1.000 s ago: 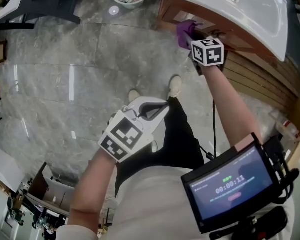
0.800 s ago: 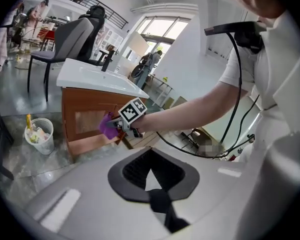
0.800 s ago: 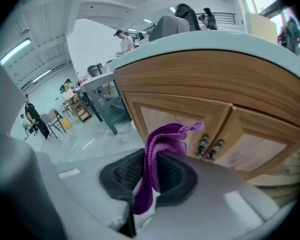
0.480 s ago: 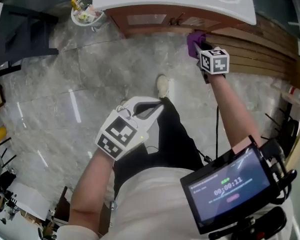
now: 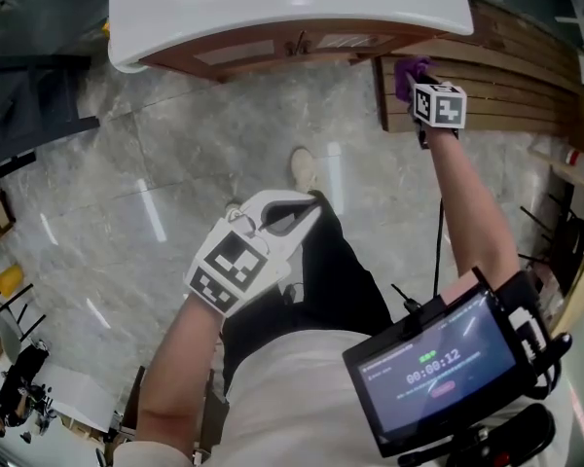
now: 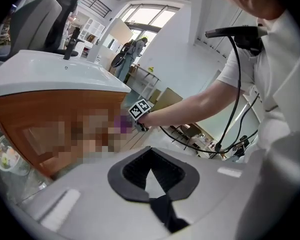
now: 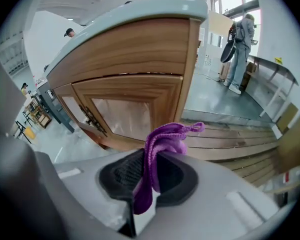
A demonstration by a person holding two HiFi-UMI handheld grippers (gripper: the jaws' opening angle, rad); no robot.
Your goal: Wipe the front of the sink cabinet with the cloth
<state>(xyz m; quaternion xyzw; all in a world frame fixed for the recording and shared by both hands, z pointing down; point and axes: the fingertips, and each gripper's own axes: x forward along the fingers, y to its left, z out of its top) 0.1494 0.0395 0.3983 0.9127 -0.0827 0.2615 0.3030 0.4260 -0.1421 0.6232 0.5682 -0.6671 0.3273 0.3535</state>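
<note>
Sticking out of the clamped jaws of the right gripper, the purple cloth is held just past the right end of the sink cabinet, by a slatted wood panel; contact cannot be told. The left gripper is held well apart above the floor, jaws together on nothing.

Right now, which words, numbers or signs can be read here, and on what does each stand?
"00:00:12": on the screen worn at the person's front.
Other lines on that screen: too small to read.
Marker cubes: square patterns only, no letters.
</note>
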